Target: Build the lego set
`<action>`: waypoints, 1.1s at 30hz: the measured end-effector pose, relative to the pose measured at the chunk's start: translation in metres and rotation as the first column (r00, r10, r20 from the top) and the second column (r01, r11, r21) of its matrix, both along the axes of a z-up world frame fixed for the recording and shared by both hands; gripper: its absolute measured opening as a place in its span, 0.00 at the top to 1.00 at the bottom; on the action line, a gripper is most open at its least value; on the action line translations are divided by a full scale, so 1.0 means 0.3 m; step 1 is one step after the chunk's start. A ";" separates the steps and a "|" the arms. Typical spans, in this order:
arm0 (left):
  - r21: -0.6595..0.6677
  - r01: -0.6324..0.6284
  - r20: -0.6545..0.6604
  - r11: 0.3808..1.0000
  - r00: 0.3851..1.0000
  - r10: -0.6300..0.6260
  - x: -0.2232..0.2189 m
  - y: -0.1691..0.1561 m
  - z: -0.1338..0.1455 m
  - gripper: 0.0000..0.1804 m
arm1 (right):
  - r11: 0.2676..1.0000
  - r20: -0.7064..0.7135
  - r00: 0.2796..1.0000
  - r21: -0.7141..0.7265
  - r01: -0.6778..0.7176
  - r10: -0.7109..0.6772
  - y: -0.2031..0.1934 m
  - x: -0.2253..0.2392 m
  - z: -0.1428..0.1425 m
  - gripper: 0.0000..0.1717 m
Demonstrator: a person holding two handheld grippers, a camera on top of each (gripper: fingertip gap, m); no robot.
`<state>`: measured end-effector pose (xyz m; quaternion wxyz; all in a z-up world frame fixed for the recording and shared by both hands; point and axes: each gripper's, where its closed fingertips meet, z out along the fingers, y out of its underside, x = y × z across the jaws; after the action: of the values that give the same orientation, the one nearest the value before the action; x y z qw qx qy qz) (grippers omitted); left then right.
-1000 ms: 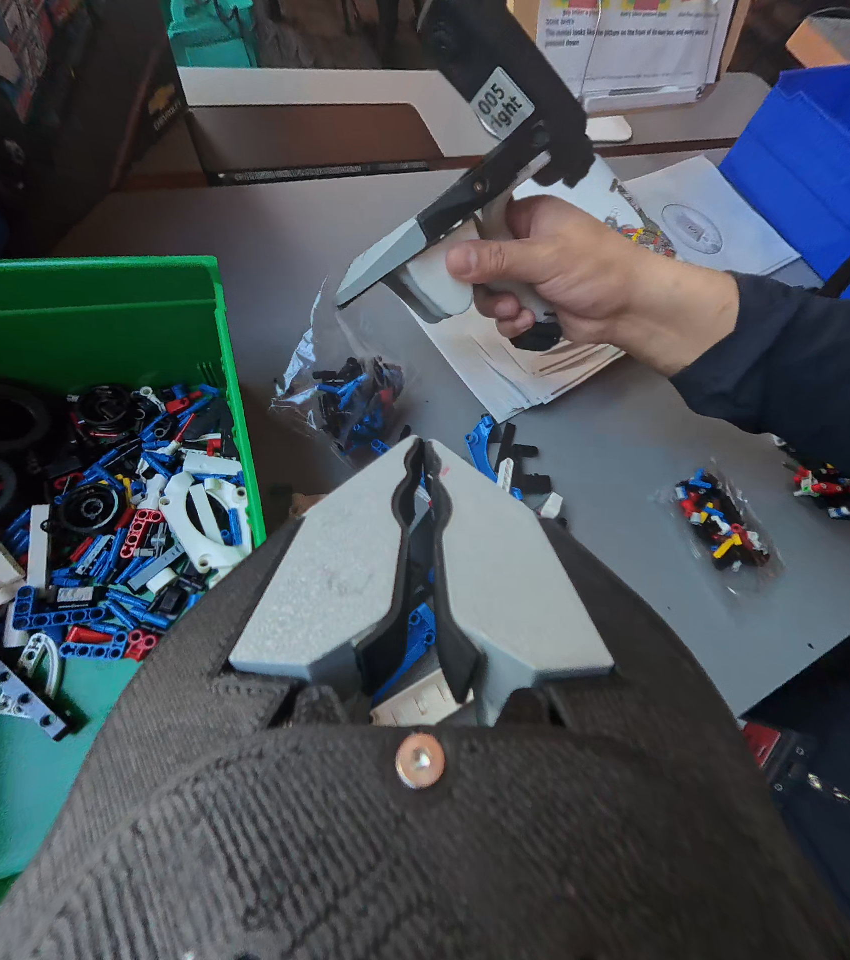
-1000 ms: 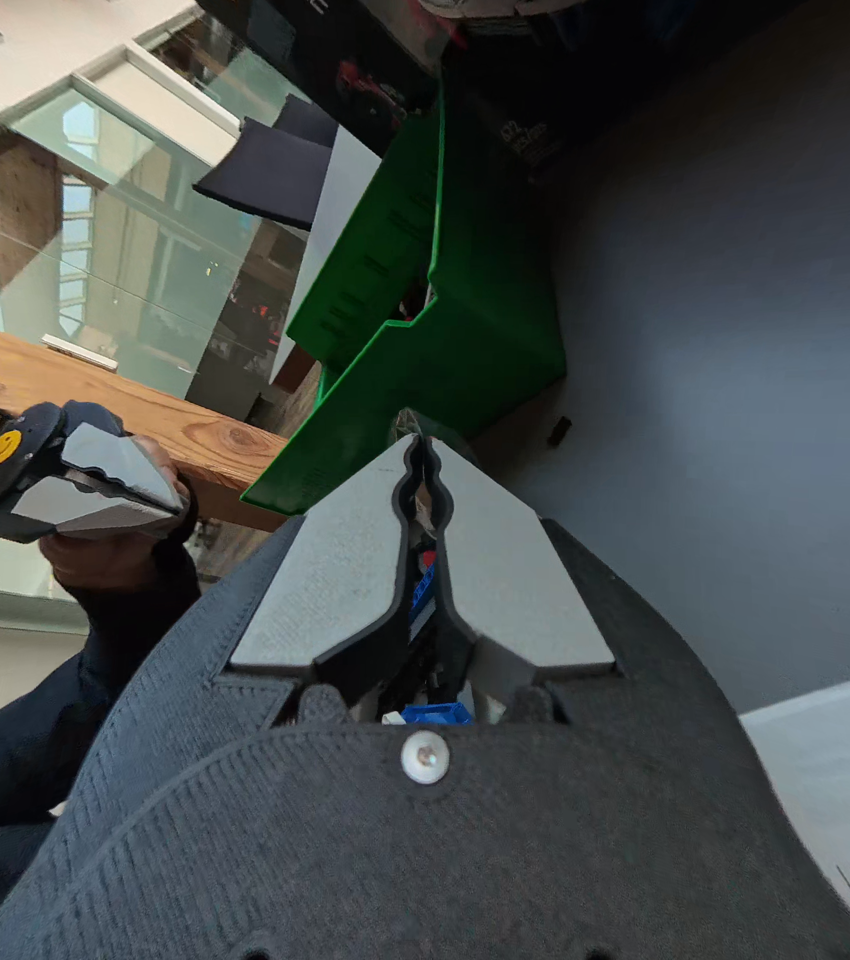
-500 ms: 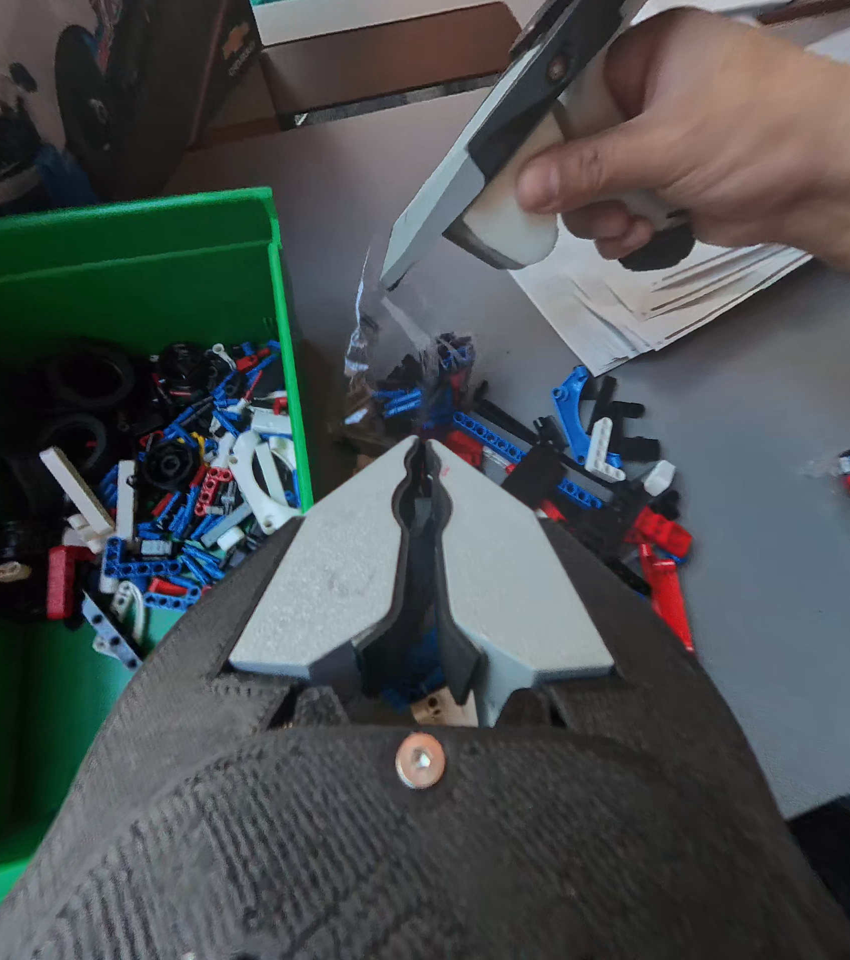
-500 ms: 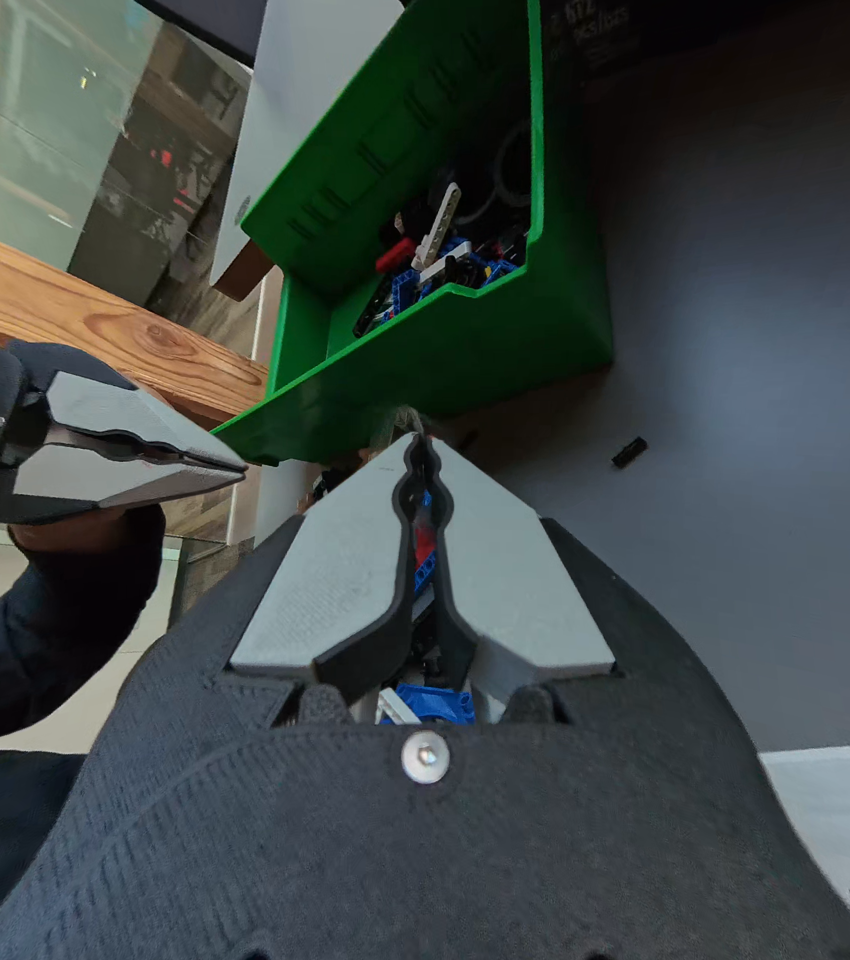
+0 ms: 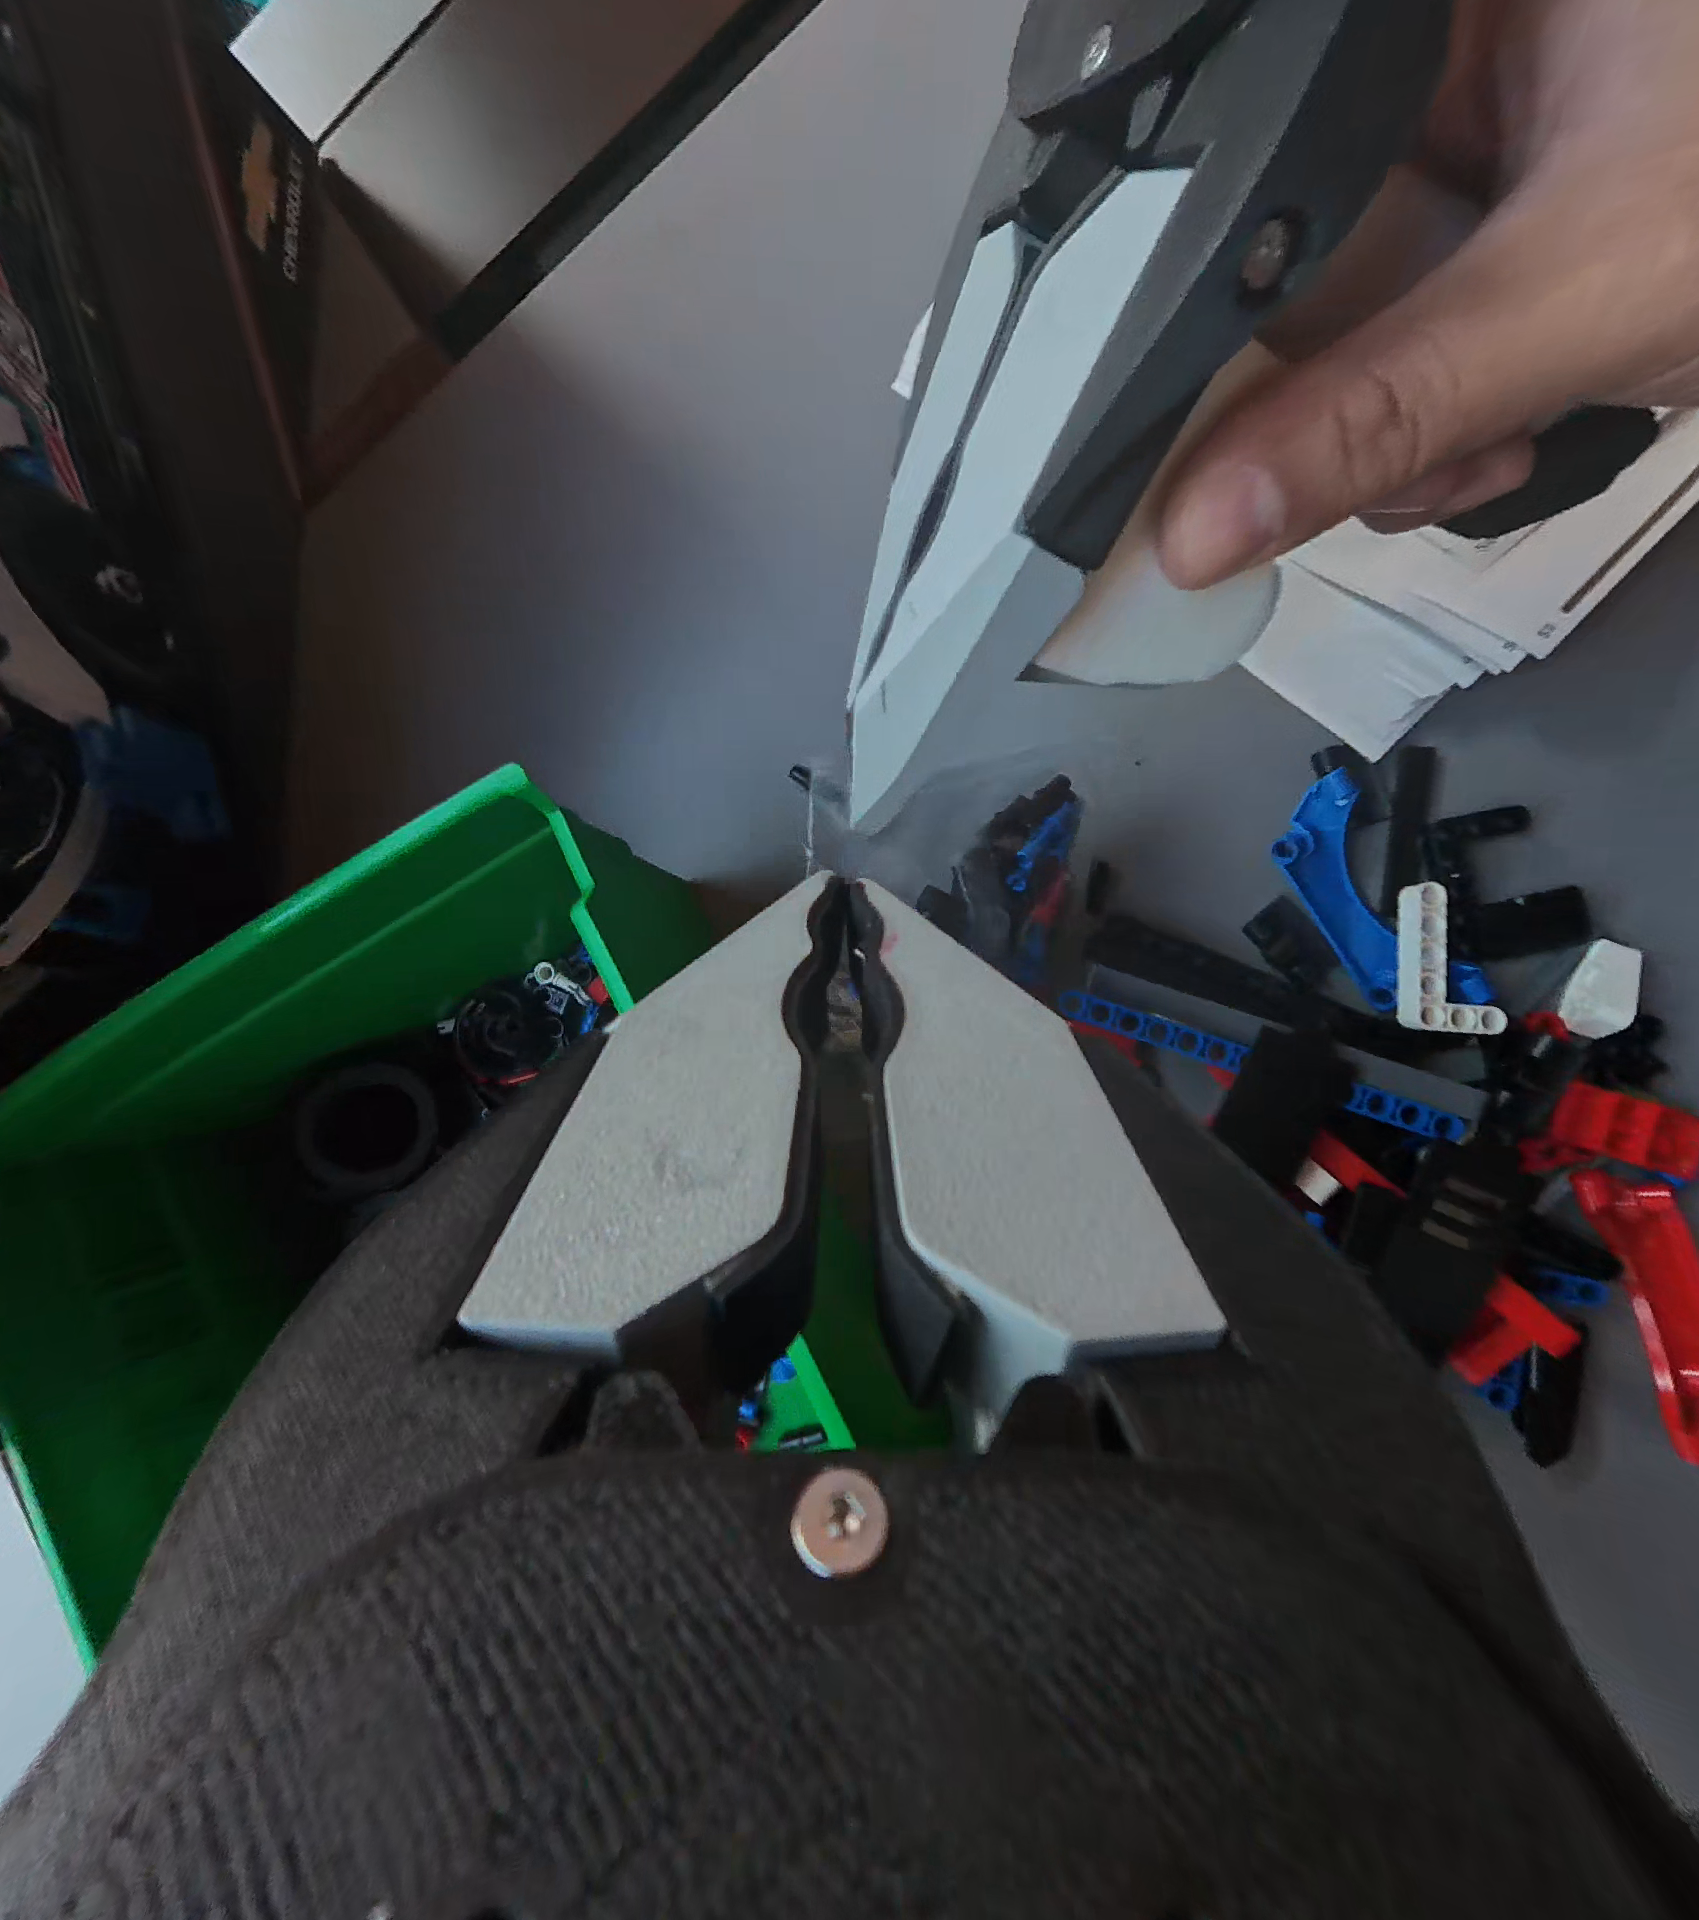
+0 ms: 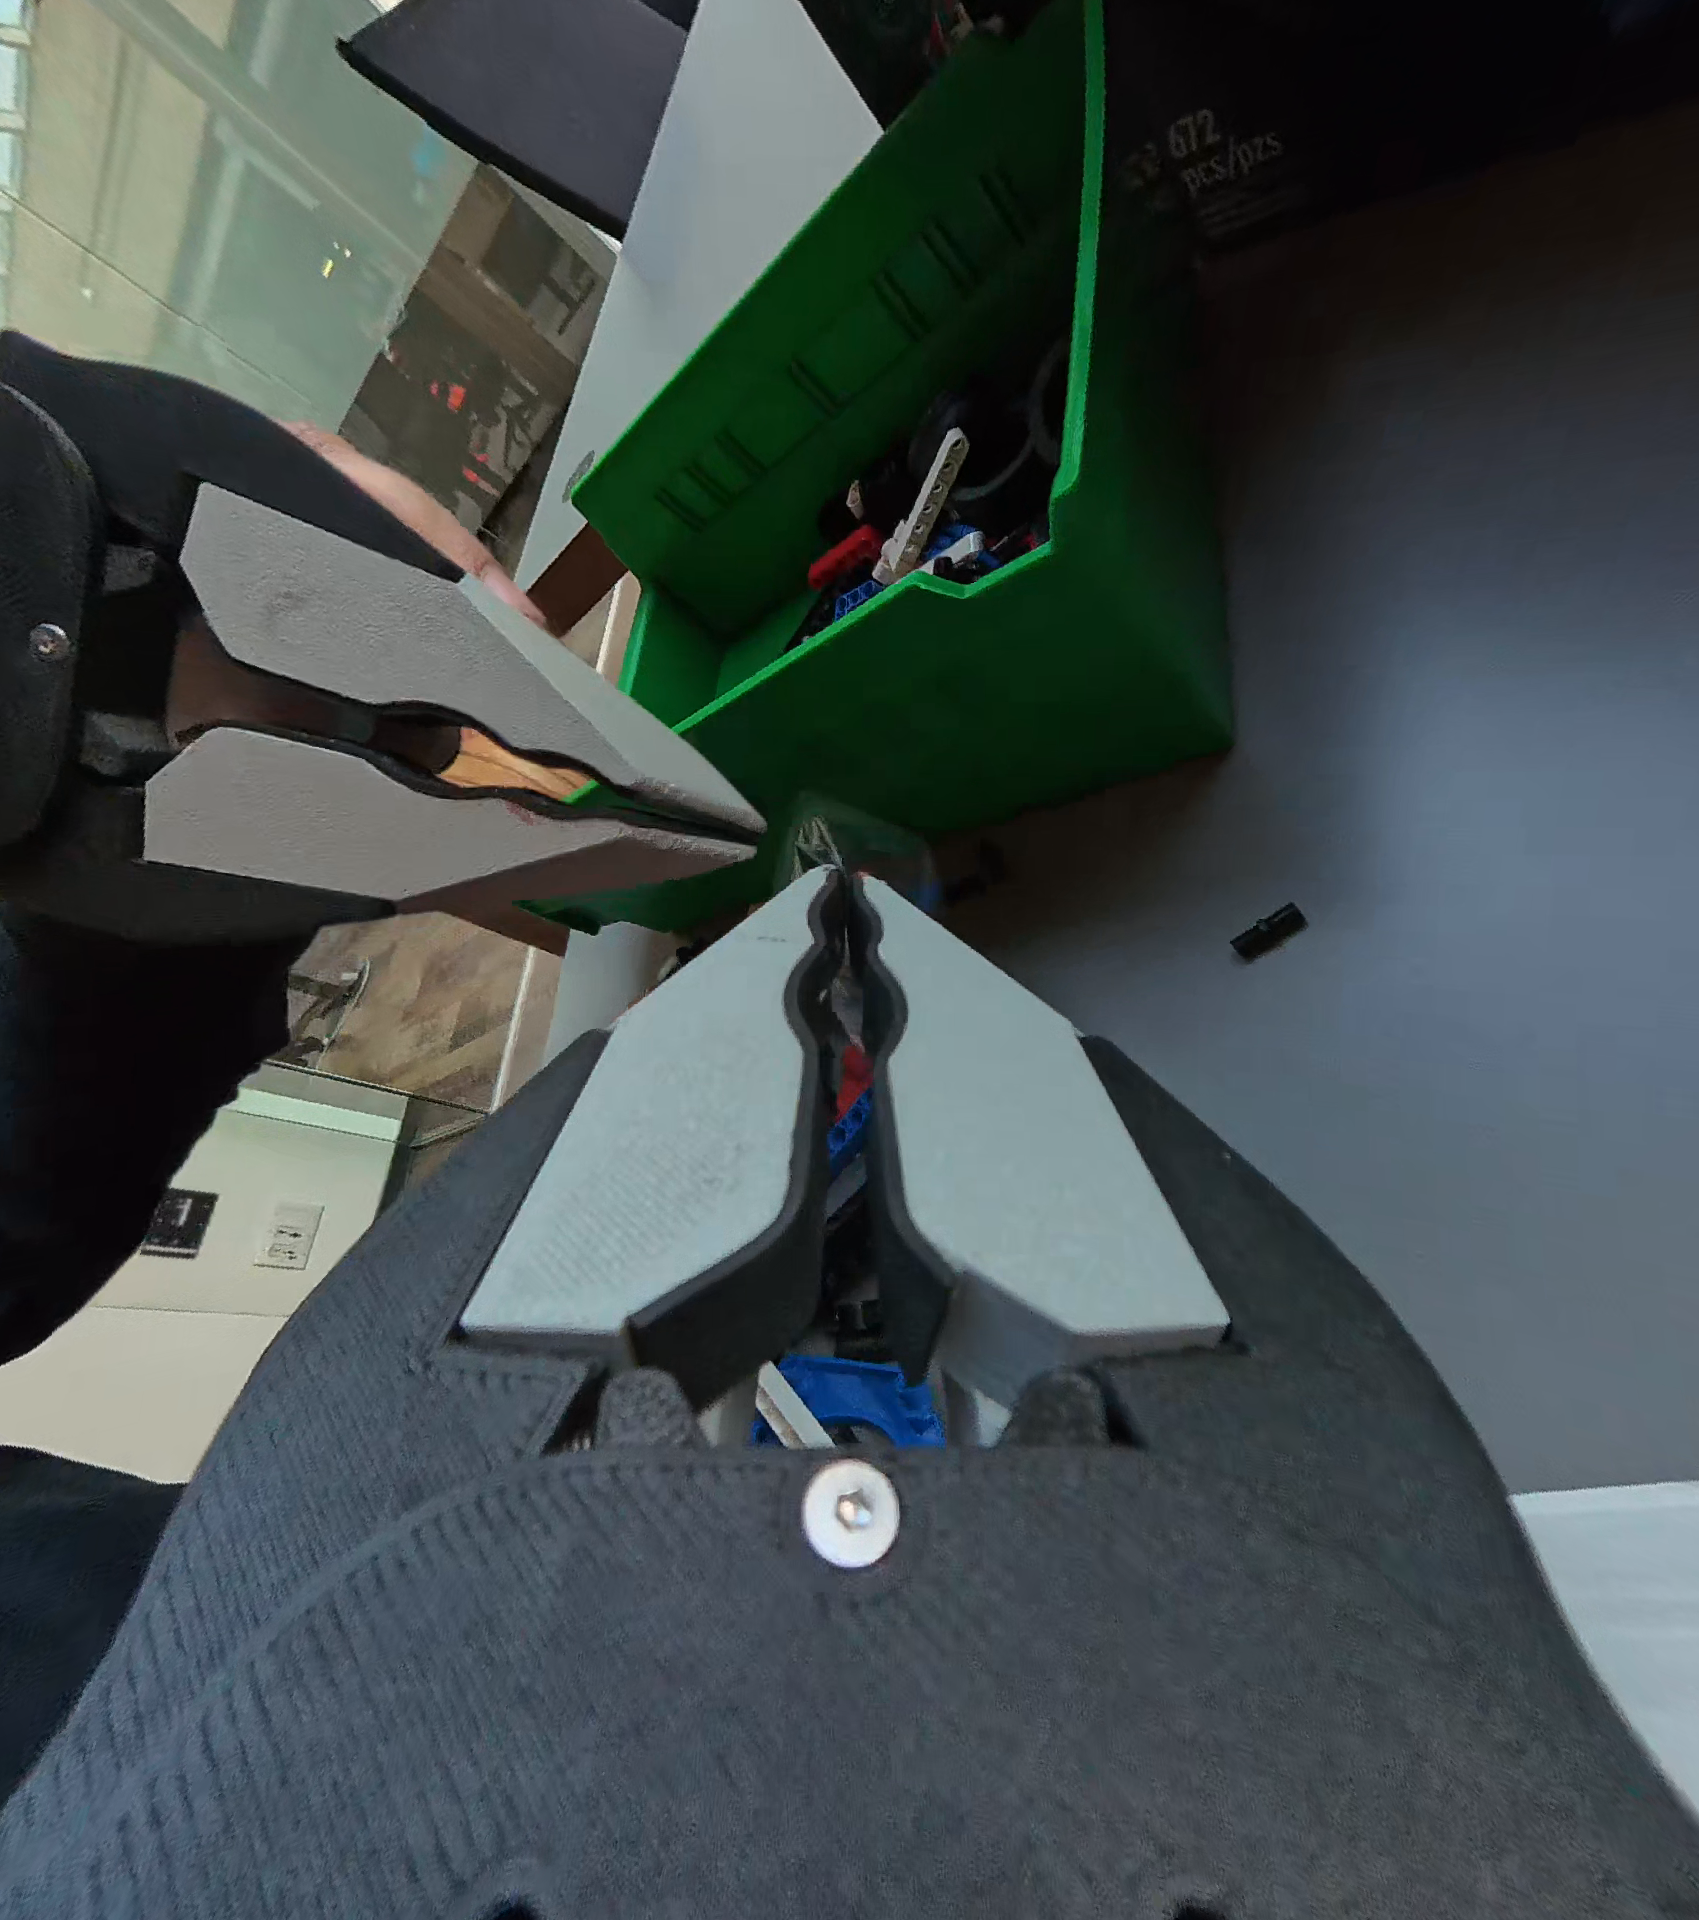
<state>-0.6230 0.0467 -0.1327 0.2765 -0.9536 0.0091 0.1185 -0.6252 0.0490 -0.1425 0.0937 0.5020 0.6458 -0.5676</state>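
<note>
**Left wrist view: you are pinching a clear bag beside the bin**

You are keeping both jaws together. Your left gripper is clamping a thin clear bag just off the corner of the green bin. Your right gripper is gripping the same film, tip almost touching the left one. Loose parts are lying on the table to the right of the bin, and papers are sitting beyond them.
</note>
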 end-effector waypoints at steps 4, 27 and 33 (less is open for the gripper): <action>-0.048 0.051 0.033 0.998 0.998 -0.049 -0.007 0.011 -0.011 0.81 | 1.000 -0.019 1.000 -0.024 -0.018 0.017 0.006 0.011 0.007 1.00; -0.020 0.139 0.190 0.990 0.973 -0.133 0.005 0.006 -0.079 1.00 | 0.997 -0.017 0.998 0.057 -0.052 0.053 0.088 0.125 -0.105 0.86; 0.008 0.137 0.203 0.991 0.970 -0.135 0.008 0.009 -0.076 1.00 | 0.991 0.026 0.998 0.123 -0.058 0.055 0.089 0.164 -0.197 0.92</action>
<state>-0.6206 0.0494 -0.1556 0.2804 -0.9588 0.0466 0.0014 -0.5759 0.0757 -0.2017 0.0856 0.4947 0.6926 -0.5179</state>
